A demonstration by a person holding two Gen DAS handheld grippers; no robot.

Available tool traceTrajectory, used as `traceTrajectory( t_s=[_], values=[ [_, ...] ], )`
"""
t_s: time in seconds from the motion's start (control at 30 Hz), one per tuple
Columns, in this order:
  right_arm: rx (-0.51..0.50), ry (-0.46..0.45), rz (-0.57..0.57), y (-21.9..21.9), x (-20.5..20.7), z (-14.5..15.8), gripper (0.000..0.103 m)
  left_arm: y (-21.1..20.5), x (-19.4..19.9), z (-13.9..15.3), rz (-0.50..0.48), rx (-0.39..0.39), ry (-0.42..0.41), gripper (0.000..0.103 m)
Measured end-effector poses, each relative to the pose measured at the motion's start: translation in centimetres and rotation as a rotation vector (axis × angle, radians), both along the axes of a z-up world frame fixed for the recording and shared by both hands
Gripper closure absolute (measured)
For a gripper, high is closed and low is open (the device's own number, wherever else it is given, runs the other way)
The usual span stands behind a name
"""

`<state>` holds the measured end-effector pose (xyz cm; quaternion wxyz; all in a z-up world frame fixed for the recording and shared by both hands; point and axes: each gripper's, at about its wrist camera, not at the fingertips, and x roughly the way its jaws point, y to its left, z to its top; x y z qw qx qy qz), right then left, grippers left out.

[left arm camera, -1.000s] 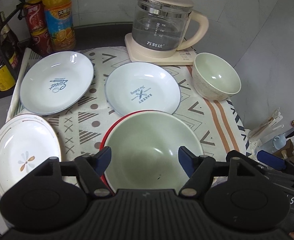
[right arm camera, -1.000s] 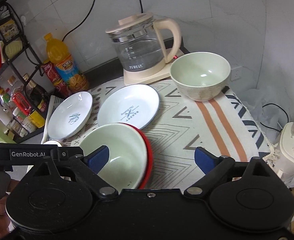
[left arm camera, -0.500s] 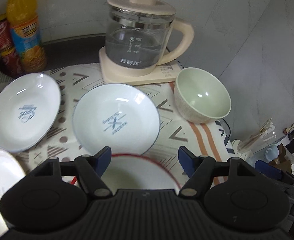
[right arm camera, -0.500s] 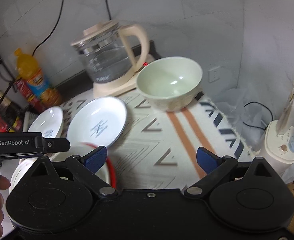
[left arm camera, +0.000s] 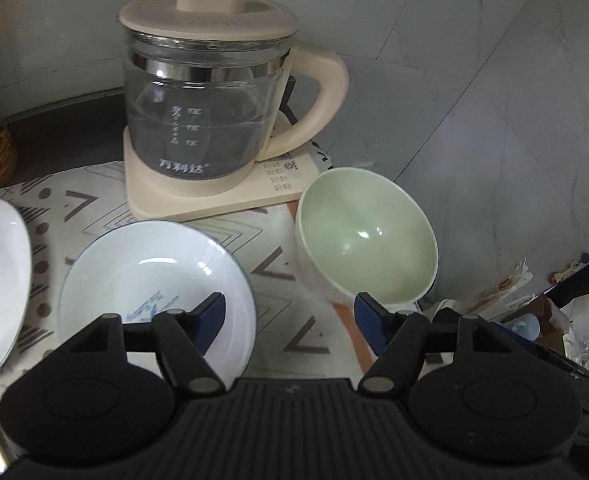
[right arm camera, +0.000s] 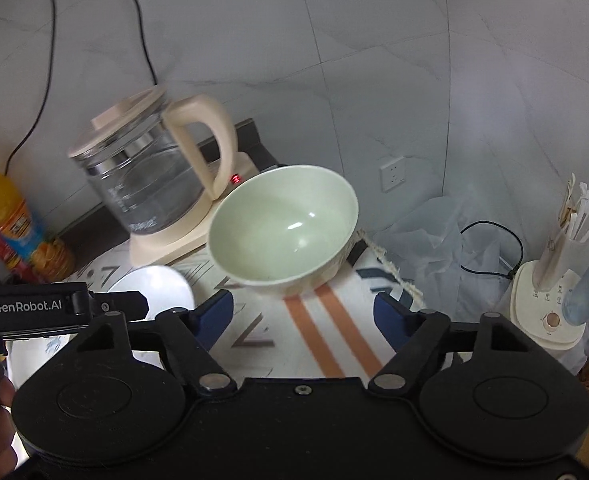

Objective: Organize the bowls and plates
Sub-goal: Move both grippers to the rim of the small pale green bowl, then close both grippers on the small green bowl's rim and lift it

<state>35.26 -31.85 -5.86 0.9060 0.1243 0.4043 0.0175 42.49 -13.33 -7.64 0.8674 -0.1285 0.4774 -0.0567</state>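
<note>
We see the bowl [right arm camera: 282, 228] dead ahead of the right gripper [right arm camera: 303, 312], right of the kettle [right arm camera: 146, 184]; both grippers wide, empty.

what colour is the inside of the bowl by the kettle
Pale green inside the bowl, clearest in the right wrist view.

This is a home kitchen corner: a glass electric kettle [left arm camera: 202, 120] sits on its cream base at twelve o'clock on a patterned cloth [left arm camera: 278, 264] laid over a dark countertop [left arm camera: 66, 128], with grey marble-look wall tiles [right arm camera: 374, 60] behind. A pale green bowl [left arm camera: 368, 240] lies at two o'clock and white plates [left arm camera: 150, 276] at nine to ten o'clock. An orange drink bottle [right arm camera: 12, 220] stands at nine o'clock, and a wall socket [right arm camera: 393, 173] and a holder of wrapped chopsticks [right arm camera: 570, 232] sit at two to three o'clock.
</note>
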Motion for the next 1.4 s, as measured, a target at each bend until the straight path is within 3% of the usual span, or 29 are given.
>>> traceTrajectory(
  t_s=[0.3, 0.63, 0.73, 0.8, 0.83, 0.97, 1.4],
  values=[
    [0.019, 0.021, -0.042, -1.3, 3.6, -1.8, 0.039, -1.7, 4.1, -2.1, -0.035, 0.001, 0.008, 0.034],
    [0.010, 0.056, -0.073, -1.9, 6.2, -3.9, 0.043, -2.9, 6.9, -4.4, -0.038, 0.002, 0.051, 0.038],
    [0.022, 0.072, -0.071, -2.0, 6.7, -4.4, 0.047, -3.2, 7.4, -5.0, -0.044, 0.000, 0.057, 0.044],
    [0.026, 0.080, -0.073, -2.0, 7.0, -4.7, 0.049, -3.3, 7.6, -5.5, -0.039, -0.017, 0.069, 0.067],
    [0.027, 0.084, -0.074, -2.0, 7.1, -4.9, 0.050, -3.2, 7.7, -5.6, -0.023, -0.023, 0.079, 0.072],
    [0.048, 0.116, -0.056, -1.9, 7.5, -5.8, 0.082, -2.8, 7.2, -5.5, 0.018, -0.027, 0.115, 0.087],
    [0.030, 0.056, -0.048, -1.1, 4.7, -3.3, 0.082, -2.0, 2.7, -2.7, 0.019, -0.024, 0.057, 0.088]
  ],
)
